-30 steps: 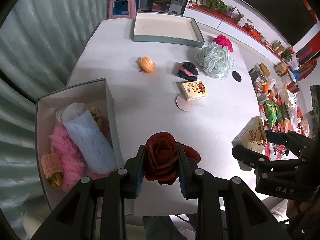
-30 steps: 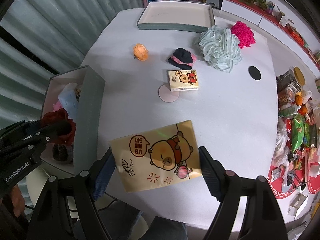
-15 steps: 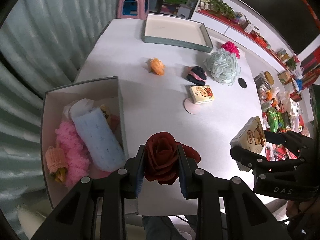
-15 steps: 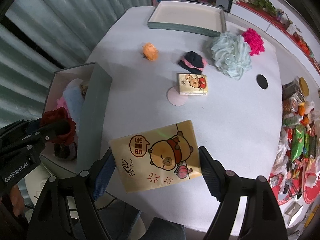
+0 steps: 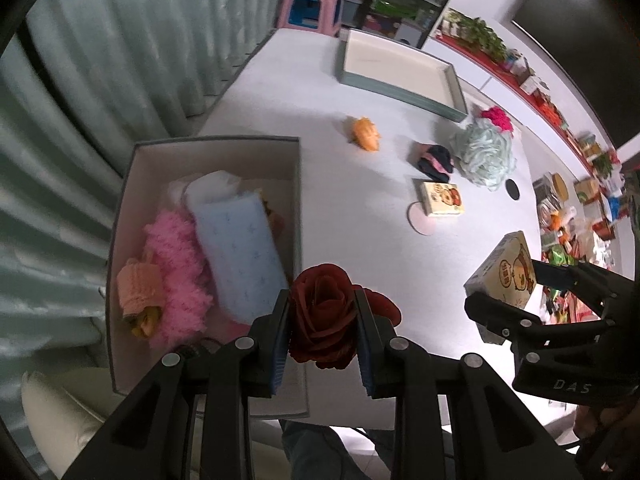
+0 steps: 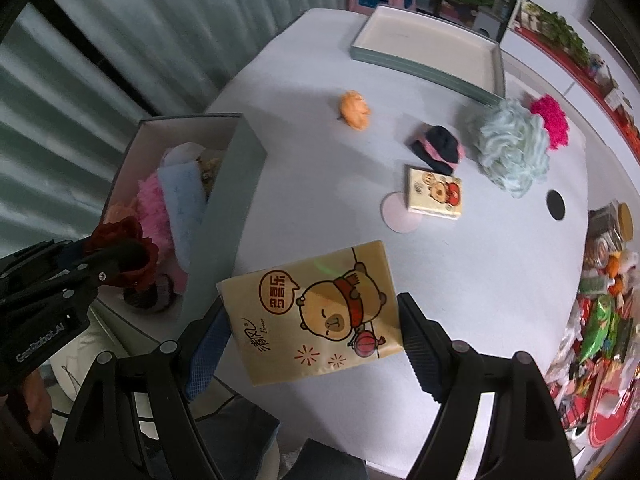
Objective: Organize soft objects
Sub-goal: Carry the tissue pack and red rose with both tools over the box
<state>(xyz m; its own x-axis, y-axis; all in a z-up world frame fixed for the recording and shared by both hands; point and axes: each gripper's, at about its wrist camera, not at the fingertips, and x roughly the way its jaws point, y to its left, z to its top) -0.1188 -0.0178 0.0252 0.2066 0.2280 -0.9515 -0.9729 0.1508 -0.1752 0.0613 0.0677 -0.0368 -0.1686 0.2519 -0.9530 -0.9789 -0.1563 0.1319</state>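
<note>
Evidently the left gripper [image 5: 322,322] pinched the red rose [image 5: 324,316] just over the open box's [image 5: 208,146] near wall; the right gripper [image 6: 310,320], farther from the box, clamped the tissue pack [image 6: 316,312].

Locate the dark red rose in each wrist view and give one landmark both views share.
Left wrist view: the dark red rose sits bottom centre, clamped by the left gripper, at the storage box's near right wall.
Right wrist view: the rose is at the left edge, in the left gripper, over the same box.
Shared landmark: the small tissue pack on the pink coaster.
</note>
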